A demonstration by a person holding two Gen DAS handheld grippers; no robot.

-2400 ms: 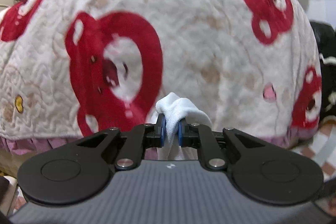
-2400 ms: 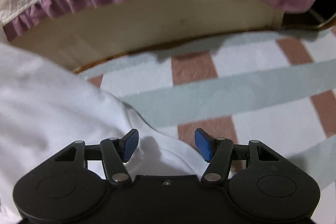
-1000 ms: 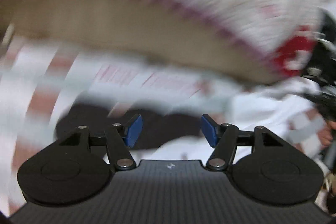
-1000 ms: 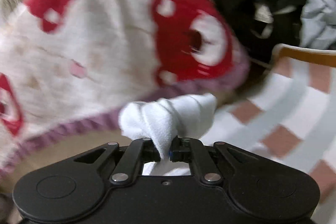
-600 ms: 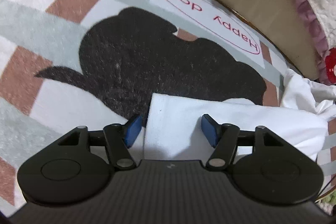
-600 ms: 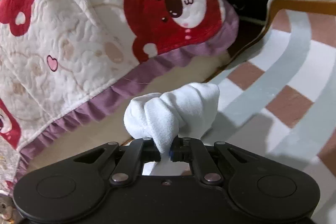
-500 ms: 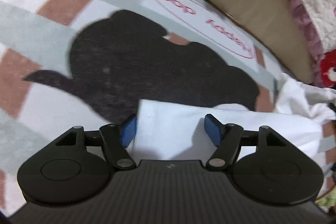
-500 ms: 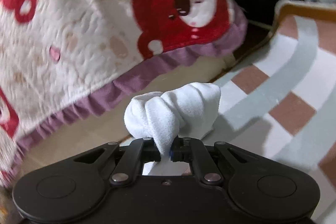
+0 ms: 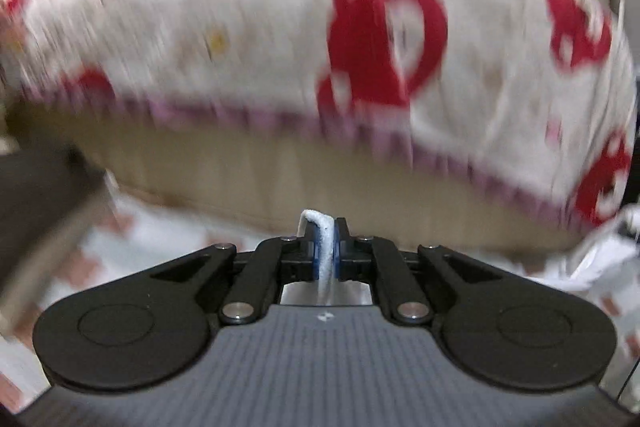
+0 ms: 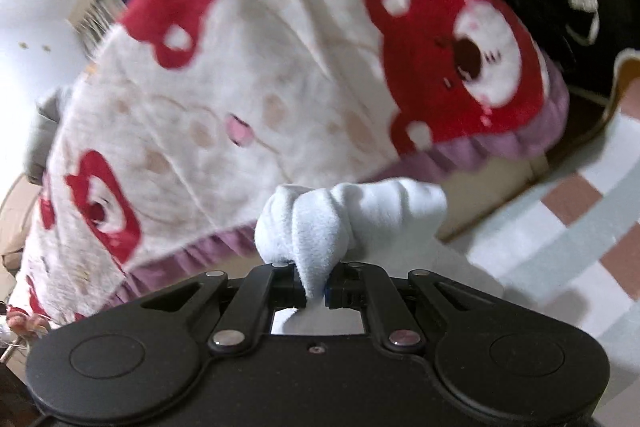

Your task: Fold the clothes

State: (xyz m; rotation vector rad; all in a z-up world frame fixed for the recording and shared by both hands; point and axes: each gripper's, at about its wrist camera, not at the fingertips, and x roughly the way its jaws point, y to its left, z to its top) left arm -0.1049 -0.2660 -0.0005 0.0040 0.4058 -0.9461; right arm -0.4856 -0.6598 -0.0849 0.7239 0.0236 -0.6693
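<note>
Ahead of both units I see a quilted cover (image 10: 280, 99) with red bears and a purple frill, and below them a checked rug (image 10: 580, 227). My right hand-held gripper (image 10: 316, 283) is clamped on a bunched fold of the white garment (image 10: 344, 215). My left hand-held gripper (image 9: 326, 247) pinches a thin white garment edge (image 9: 316, 219) between its blue pads.

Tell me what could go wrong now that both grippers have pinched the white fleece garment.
The left gripper holds only a thin edge of the white fleece garment, so a pull may slip it free. The right gripper clamps a thick bunched wad, which could leave the fold uneven. The hanging fabric might also drag on the red bear quilt nearby.
</note>
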